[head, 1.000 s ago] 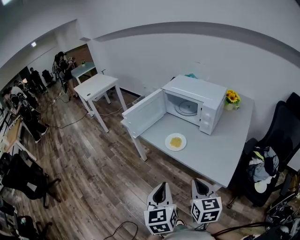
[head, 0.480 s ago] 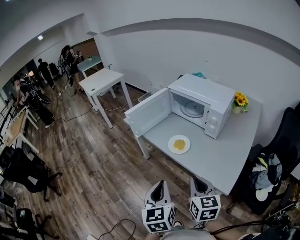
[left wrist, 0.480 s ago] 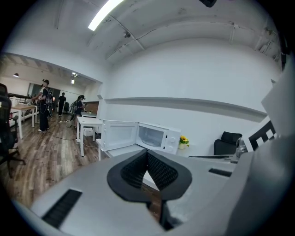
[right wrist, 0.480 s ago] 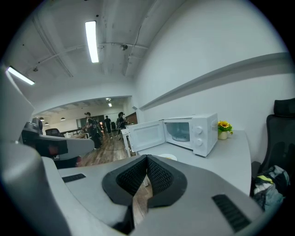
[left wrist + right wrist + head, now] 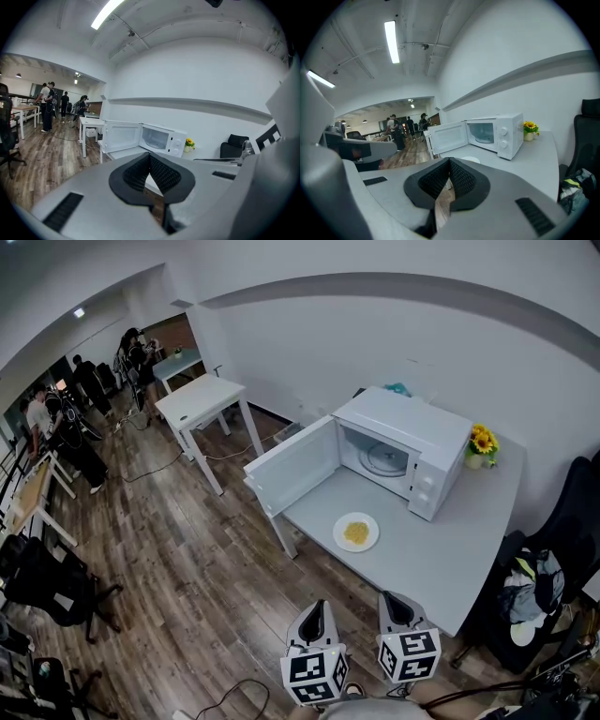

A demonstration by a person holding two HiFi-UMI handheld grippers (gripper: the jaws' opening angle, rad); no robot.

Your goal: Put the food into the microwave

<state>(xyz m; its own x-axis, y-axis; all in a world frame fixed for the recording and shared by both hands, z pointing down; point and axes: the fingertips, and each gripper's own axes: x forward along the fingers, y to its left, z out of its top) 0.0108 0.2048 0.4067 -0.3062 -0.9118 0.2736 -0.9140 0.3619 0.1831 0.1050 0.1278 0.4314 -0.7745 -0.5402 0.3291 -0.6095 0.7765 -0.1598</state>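
Note:
A white plate [image 5: 356, 532] with yellow food [image 5: 355, 533] lies on the grey table [image 5: 441, 554], in front of the white microwave [image 5: 412, 442]. The microwave door [image 5: 292, 466] stands wide open to the left, with the glass turntable [image 5: 382, 458] visible inside. Both grippers hang low at the near edge of the head view, short of the table. My left gripper [image 5: 314, 617] is shut with nothing in it, and my right gripper [image 5: 393, 602] is also shut and empty. In the right gripper view the microwave [image 5: 501, 133] and the plate's rim [image 5: 469, 160] show beyond the closed jaws.
A small pot of sunflowers [image 5: 482, 444] stands right of the microwave. A black chair [image 5: 544, 577] with clothes on it stands at the table's right end. A white side table [image 5: 199, 404] and several people [image 5: 66, 423] stand at the far left on wood floor [image 5: 187, 568].
The view has shifted a little, with the table and microwave now slightly nearer and more to the right. Both grippers stay shut and low in the picture.

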